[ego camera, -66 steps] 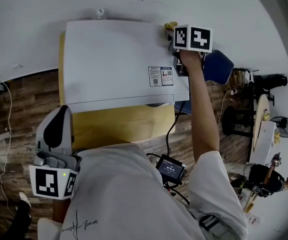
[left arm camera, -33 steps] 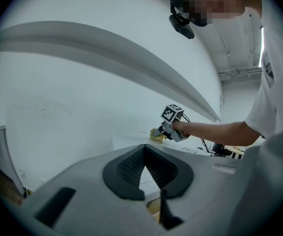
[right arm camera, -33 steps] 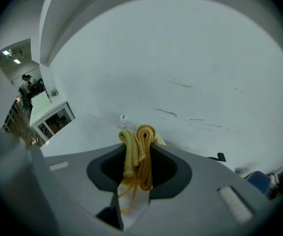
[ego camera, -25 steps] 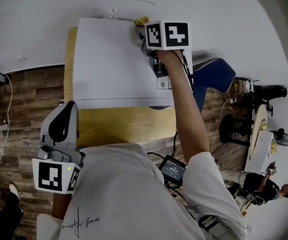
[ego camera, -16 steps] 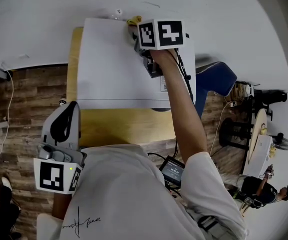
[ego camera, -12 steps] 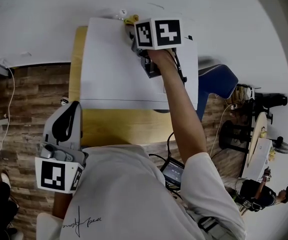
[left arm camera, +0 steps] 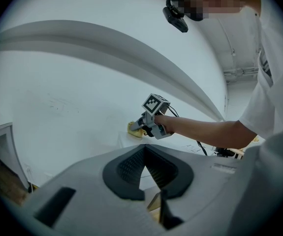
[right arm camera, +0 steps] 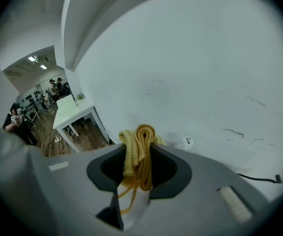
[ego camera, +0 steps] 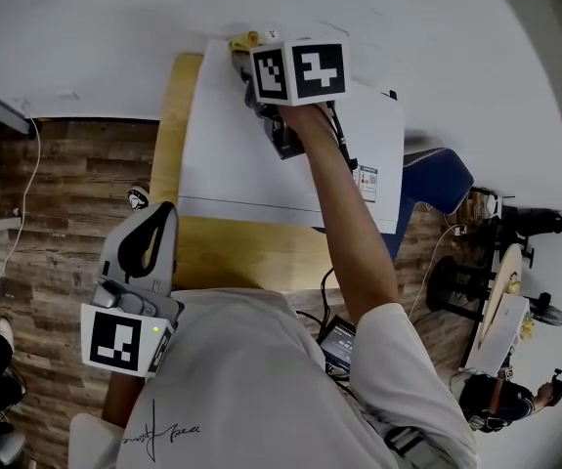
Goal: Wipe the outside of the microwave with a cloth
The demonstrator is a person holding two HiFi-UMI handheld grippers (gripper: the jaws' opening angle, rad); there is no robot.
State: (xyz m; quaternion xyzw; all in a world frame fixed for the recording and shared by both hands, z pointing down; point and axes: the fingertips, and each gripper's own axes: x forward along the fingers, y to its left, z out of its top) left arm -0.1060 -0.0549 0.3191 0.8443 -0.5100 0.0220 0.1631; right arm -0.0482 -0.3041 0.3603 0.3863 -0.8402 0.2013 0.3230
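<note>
- The right gripper (ego camera: 248,64) reaches over the microwave (ego camera: 290,164). Its jaws are clamped on a folded yellow cloth (right arm camera: 139,149), which bulges out past their tips.
- The cloth sits at the far left corner of the microwave's white top, close to the wall (ego camera: 408,8). From the left gripper view it seems to rest on the top's far edge, but how hard it presses cannot be told.
- The left gripper (ego camera: 163,213) hangs near and to the left, over the edge of the table (ego camera: 241,257) and well apart from the microwave. Its jaws are together with nothing between them, and it takes no part in the wiping.
- The microwave stands on the table with its back near the wall. A label (ego camera: 367,182) shows on the right of its top.
- Step in hand, as I judge it: wiping the top panel, with the cloth at the end of a pass in the far left corner.
- The next move calls for drawing the cloth towards the near edge or back to the right, in a lane beside the one just covered. It needs steady downward pressure, and the grip must hold so the cloth does not slip.
- The sides and the door look not yet wiped. Reaching them needs the gripper turned so the cloth meets the upright faces.
</note>
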